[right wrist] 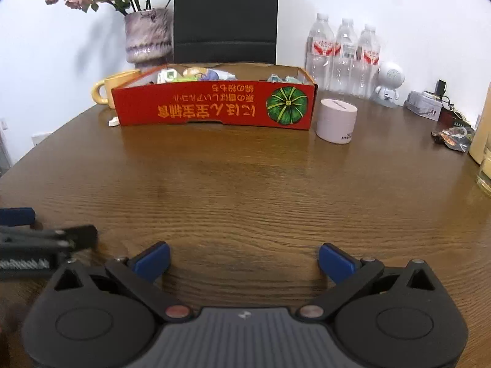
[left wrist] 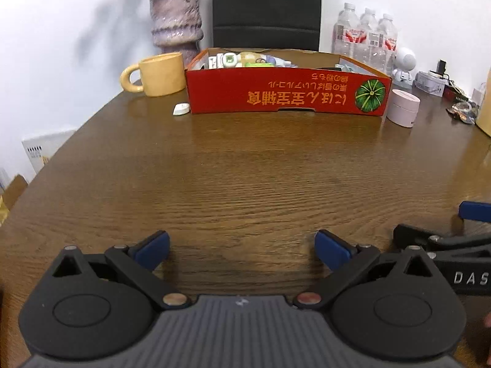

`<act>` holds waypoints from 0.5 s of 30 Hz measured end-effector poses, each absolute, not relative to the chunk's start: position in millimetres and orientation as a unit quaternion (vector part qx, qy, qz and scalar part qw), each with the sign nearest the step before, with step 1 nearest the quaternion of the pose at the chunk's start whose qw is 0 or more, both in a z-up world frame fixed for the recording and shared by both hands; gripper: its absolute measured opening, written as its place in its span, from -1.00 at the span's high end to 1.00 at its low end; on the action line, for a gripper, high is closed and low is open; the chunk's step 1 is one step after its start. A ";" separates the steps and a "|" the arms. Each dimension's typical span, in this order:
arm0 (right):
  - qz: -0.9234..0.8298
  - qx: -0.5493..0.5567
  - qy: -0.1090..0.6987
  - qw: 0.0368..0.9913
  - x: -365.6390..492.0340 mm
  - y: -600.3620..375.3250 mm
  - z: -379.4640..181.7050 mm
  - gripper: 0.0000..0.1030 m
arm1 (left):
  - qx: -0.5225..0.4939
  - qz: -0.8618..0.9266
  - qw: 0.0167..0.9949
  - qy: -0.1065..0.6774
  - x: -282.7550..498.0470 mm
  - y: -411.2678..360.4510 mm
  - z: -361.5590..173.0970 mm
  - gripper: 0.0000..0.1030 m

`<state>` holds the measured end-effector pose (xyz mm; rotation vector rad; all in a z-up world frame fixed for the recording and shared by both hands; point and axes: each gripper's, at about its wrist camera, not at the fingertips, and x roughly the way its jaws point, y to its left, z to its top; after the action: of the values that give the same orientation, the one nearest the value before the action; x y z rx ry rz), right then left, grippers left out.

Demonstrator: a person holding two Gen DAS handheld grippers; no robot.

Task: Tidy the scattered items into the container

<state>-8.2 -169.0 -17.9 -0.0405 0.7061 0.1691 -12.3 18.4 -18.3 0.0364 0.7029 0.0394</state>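
Brown wood-grain desk (left wrist: 245,165) lies bare across the near half; both claws hover low over it, side by side, each empty; left claw (left wrist: 242,250) has its blue pads spread wide with nothing between them; right claw (right wrist: 244,260) is spread just the same, nothing pinched.

Red cardboard box (left wrist: 285,92) sits at the far side of the desk, already holding a heap of small items, packets and a small white gadget among them, too small to name further; this box reads as the container.

What looks left out: a small white thing (left wrist: 181,109) lies on the desk just beside the box's left corner, close to the yellow mug (left wrist: 156,73); a pink round tub (left wrist: 402,107) stands just beside the box's right end; some crumpled wrappers (right wrist: 454,138) lie far right near the desk edge; whether tub and wrappers count as scattered items cannot be told.

Step in hand, as a judgement: between picks, most of the tidying seems done, claws pulled back and ready.

Next move likely calls for a long forward reach; left claw suits the white thing, coming down over it with pads kept wide, since it lies flat and low; the box wall close by leaves little room on that side; then lift over the wall and let go inside.
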 end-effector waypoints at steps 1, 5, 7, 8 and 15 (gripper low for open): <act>0.080 -0.018 0.346 0.935 -8.1 -170.6 -17.9 -1.00 | 0.021 0.018 0.939 0.342 -12.6 17.6 -18.3 -1.00; 0.066 -0.012 0.346 0.936 -5.1 -173.9 -18.0 -1.00 | 0.017 0.011 0.940 0.341 -11.4 17.8 -19.6 -1.00; 0.065 -0.012 0.346 0.936 -4.6 -174.6 -18.0 -1.00 | 0.006 0.008 0.939 0.344 -9.9 20.4 -20.0 -1.00; 0.065 -0.012 0.346 0.936 -4.5 -174.6 -18.2 -1.00 | 0.006 0.008 0.939 0.344 -9.6 20.3 -20.0 -1.00; 0.063 -0.012 0.345 0.936 -5.1 -174.0 -18.6 -1.00 | 0.006 0.008 0.939 0.344 -8.5 20.0 -20.0 -1.00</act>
<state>-5.1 -174.0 -18.6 -0.0248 0.7059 0.1296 -8.5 20.0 -20.0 0.0127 0.7023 0.0166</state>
